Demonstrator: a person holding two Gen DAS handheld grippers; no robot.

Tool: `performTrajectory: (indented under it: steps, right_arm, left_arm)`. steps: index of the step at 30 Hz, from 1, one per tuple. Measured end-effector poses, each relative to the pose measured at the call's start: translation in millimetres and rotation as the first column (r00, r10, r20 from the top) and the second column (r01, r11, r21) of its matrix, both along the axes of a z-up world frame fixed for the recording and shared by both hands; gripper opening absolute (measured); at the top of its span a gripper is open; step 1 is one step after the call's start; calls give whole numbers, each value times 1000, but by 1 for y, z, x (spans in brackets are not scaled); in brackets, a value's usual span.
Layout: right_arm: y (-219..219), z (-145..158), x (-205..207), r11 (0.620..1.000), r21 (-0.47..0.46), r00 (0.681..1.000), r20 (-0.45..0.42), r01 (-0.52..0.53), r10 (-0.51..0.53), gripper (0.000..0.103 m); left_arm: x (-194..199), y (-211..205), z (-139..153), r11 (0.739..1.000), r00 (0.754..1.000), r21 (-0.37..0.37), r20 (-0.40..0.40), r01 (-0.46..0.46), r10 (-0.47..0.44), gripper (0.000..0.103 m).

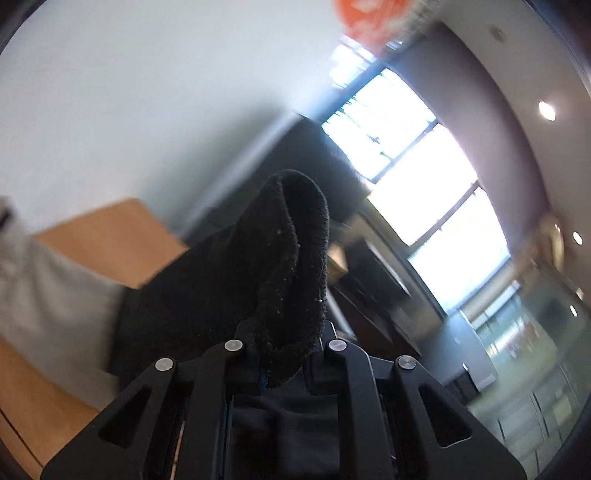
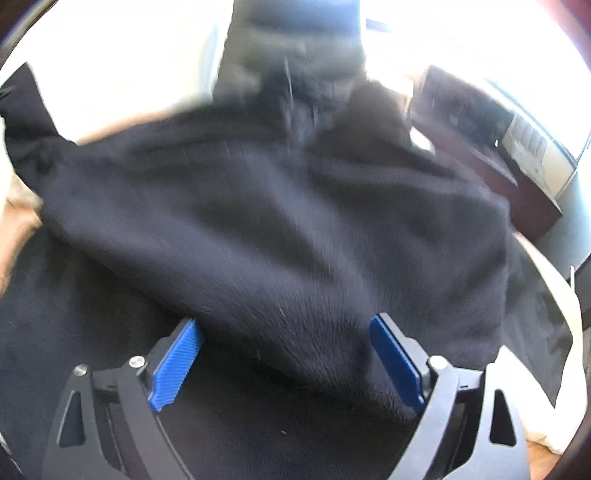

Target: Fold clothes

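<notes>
I see the black garment (image 2: 280, 221) heaped across the wooden surface (image 1: 110, 236), one thick folded edge pinched up in my left gripper (image 1: 286, 354), which is clamped tight on it. My right gripper (image 2: 288, 354) stands wide over the cloth, blue pads (image 2: 173, 369) gripping nothing.

black cloth (image 1: 288, 280) hides the left gripper's pads; an orange thing (image 1: 373, 16) is blurred and cut off at top.

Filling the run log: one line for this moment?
left gripper: shut on black garment | right gripper: open above garment | fold: not done
</notes>
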State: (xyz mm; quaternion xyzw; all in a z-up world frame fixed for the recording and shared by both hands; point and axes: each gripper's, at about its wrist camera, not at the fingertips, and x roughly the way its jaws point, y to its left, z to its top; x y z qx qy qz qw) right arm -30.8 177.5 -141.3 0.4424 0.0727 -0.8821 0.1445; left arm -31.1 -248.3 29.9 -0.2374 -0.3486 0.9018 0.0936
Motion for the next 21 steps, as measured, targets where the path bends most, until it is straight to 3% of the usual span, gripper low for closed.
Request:
performTrajectory:
  steps: [4, 6, 9, 11, 15, 17, 20, 21]
  right_arm:
    - [17, 71, -26, 986, -168, 986, -166, -13, -15, 94]
    - [41, 103, -34, 977, -214, 969, -243, -15, -39, 94]
    - [104, 146, -12, 969, -245, 948, -307, 11, -88, 99]
    - [134, 152, -10, 968, -250, 947, -300, 33, -109, 101]
    - [181, 140, 2, 950, -299, 967, -203, 86, -151, 101]
    - [192, 122, -3, 938, -330, 975, -154, 104, -162, 101]
    - [201, 101, -9, 917, -377, 984, -62, 130, -165, 101]
    - [198, 88, -18, 911, -390, 987, -29, 134, -158, 101]
  left_arm:
    - [-26, 178, 21, 971, 971, -15, -17, 238, -239, 12]
    - [-30, 246, 12, 956, 956, -13, 18, 293, -293, 12]
    - [-53, 342, -38, 933, 927, 9, 107, 361, -360, 12]
    - [-52, 401, -68, 912, 899, 21, 159, 410, -408, 12]
    - [7, 456, -112, 874, 851, -22, 243, 485, -465, 13]
    - [24, 464, -130, 862, 837, -61, 280, 504, -470, 16]
    - [37, 457, -136, 846, 816, -58, 308, 530, -489, 29]
    - [43, 451, -134, 842, 813, -55, 304, 536, -497, 41]
